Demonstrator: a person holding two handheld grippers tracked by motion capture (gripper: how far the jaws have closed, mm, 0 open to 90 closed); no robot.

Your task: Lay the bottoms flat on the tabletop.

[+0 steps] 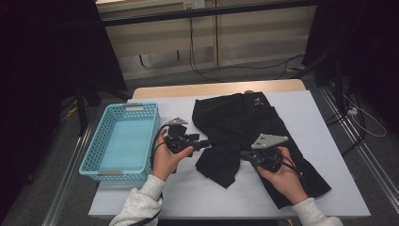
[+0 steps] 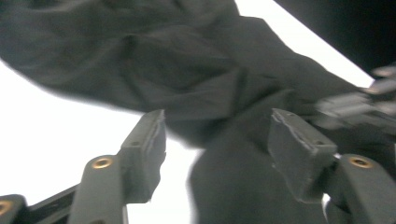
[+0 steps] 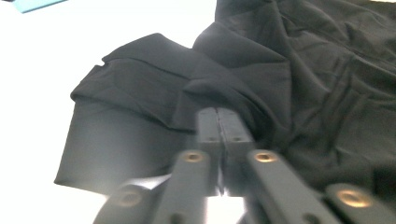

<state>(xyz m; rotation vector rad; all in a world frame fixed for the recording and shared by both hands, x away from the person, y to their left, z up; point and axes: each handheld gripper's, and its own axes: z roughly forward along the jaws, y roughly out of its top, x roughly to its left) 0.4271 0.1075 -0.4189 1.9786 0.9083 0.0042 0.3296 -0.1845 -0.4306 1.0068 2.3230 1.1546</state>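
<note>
While the left gripper (image 2: 212, 154) stands with its jaws apart, dark cloth between them but unpressed, the right gripper (image 3: 218, 122) is pinched together at a fold of the black garment (image 1: 244, 129); whether cloth is caught there I cannot tell. The garment lies crumpled mid-table (image 1: 324, 117), right of the blue basket (image 1: 89, 155). Folding looks barely begun; next, the left jaws likely need to close on an edge. From the high view come the basket and both hands; the gripper views give the jaws.
</note>
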